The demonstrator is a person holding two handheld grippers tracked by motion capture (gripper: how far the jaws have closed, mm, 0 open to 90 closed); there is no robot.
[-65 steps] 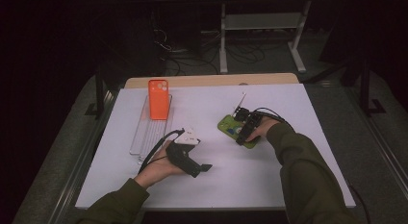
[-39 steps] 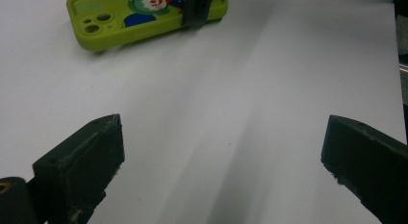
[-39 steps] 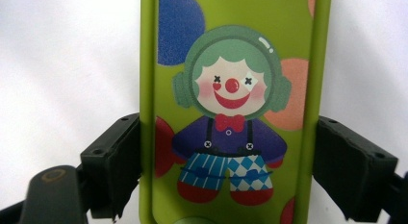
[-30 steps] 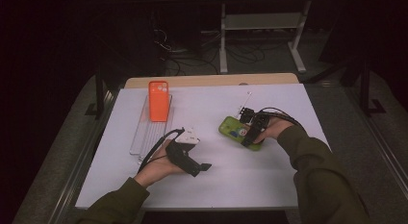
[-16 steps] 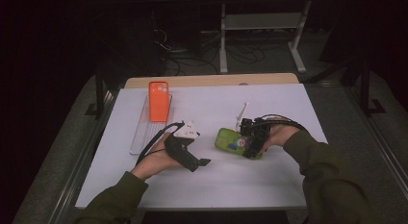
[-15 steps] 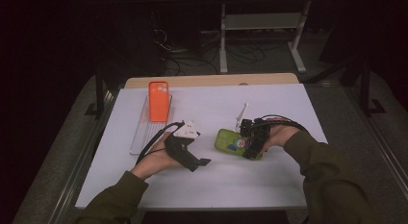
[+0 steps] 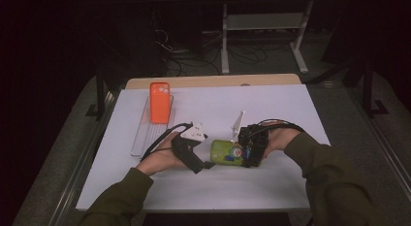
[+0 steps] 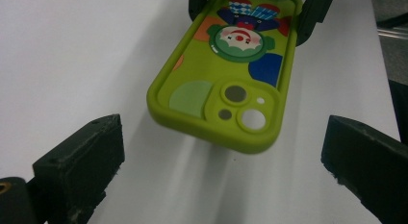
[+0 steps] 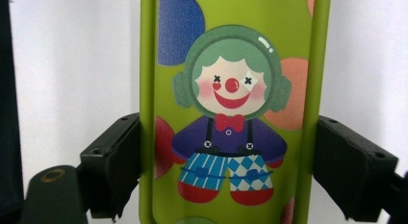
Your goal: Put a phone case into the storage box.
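- The green clown phone case (image 7: 226,153) hangs above the white surface (image 7: 291,104), its long edges clamped by our right gripper (image 7: 248,149).
- Our left gripper (image 8: 221,180) faces the case's camera end, fingers (image 8: 79,161) spread wide and holding nothing.
- We judge this a handover: next the left fingers must close on that end.
- Behind, an orange phone case (image 7: 159,102) rests on a clear tray (image 7: 140,138).
- The case's underside is hidden from us.
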